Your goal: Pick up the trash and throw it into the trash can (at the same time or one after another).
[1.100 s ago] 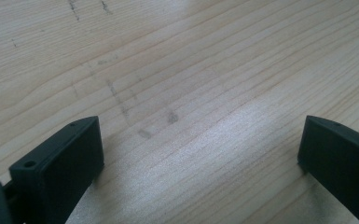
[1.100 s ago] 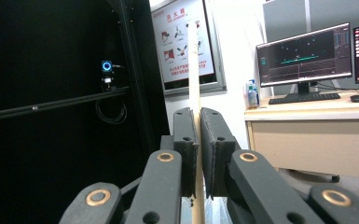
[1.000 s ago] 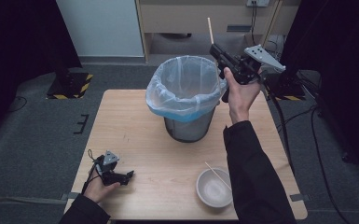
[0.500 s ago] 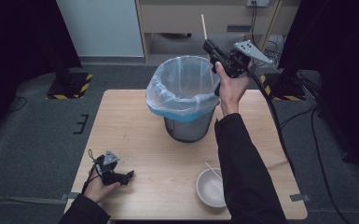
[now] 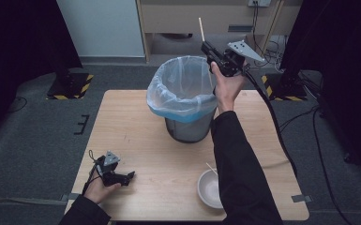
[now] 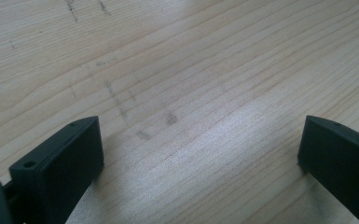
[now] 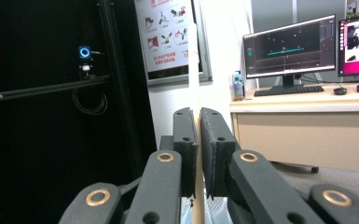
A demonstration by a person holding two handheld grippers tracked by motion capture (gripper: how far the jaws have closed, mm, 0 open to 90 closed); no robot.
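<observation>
Wooden table (image 5: 136,122) fills the middle of the high view, dark curtains on both sides, desk with monitors (image 7: 289,49) at the far right of the right gripper view.

Right gripper (image 5: 209,50): jaws pressed together on a thin wooden stick (image 5: 200,29), pinching it low on its length. Stick stands close to upright, long axis vertical, free end pointing up toward the top of the frame; in the right gripper view the stick (image 7: 193,70) rises straight out between the jaws, and its lower end runs down past them. Gripper sits raised at upper centre-right of the high view, just beside the right rim of the bin (image 5: 183,101), which is lined with a clear-blue bag. Bin mouth lies left of and below the jaws. The coming move likely turns on that: stick needs shifting left over the opening, then letting go; dropped upright, it should go in end first.

Left gripper (image 5: 122,178): jaws spread wide, nothing between them, resting low on bare wood at lower left of the frame, well apart from the bin. Right hand clearly the nearer one.

White bowl (image 5: 211,187) at lower centre, with another stick (image 5: 211,168) leaning on its rim, partly hidden by the right sleeve.
</observation>
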